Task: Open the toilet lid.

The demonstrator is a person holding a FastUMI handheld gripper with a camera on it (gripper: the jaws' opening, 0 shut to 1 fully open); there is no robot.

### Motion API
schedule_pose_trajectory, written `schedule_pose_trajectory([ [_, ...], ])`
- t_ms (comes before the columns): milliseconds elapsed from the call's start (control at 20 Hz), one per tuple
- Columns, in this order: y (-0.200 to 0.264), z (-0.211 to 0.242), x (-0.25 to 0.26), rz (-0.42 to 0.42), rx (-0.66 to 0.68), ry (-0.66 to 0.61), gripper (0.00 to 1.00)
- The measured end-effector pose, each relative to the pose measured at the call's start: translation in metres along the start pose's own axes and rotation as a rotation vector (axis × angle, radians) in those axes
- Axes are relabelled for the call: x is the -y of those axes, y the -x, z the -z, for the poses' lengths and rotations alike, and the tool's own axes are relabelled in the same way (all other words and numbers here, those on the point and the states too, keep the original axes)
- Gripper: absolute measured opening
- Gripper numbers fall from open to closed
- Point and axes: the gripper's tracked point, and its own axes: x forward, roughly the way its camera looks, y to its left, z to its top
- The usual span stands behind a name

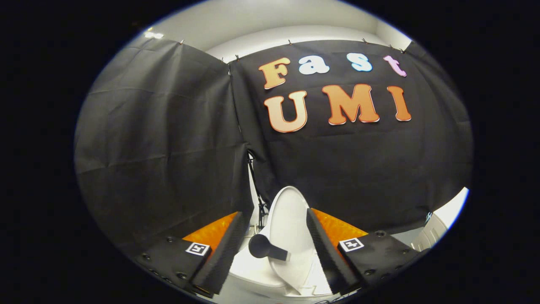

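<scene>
The white toilet lid [291, 211] stands raised, nearly upright, and its rounded top edge rises between my two fingers. A black handle [263, 247] with a round knob sticks out from the lid's face toward me, in the gap between the fingers. It touches neither finger. My gripper [276, 213] is open, with the fingers spread wide on either side of the lid and handle. Below the handle lies the white seat [253, 268] of the toilet.
Black cloth walls close the booth just behind the toilet. A thin black stand [255, 185] shows in the slit between two cloth panels. A white ribbed object [430, 232] sits low beyond the right finger.
</scene>
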Motion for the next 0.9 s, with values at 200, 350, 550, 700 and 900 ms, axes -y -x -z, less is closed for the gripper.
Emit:
schedule_pose_trajectory([
  [200,0.01,-0.028,0.047,0.082,0.046,0.03,1.0],
  [350,0.022,-0.05,0.089,0.145,0.073,0.021,0.99],
  [550,0.037,-0.066,0.16,0.263,0.085,-0.003,0.99],
  [700,0.056,-0.082,0.202,0.331,0.116,0.017,0.98],
  [900,0.083,-0.093,0.234,0.395,0.111,0.101,0.98],
])
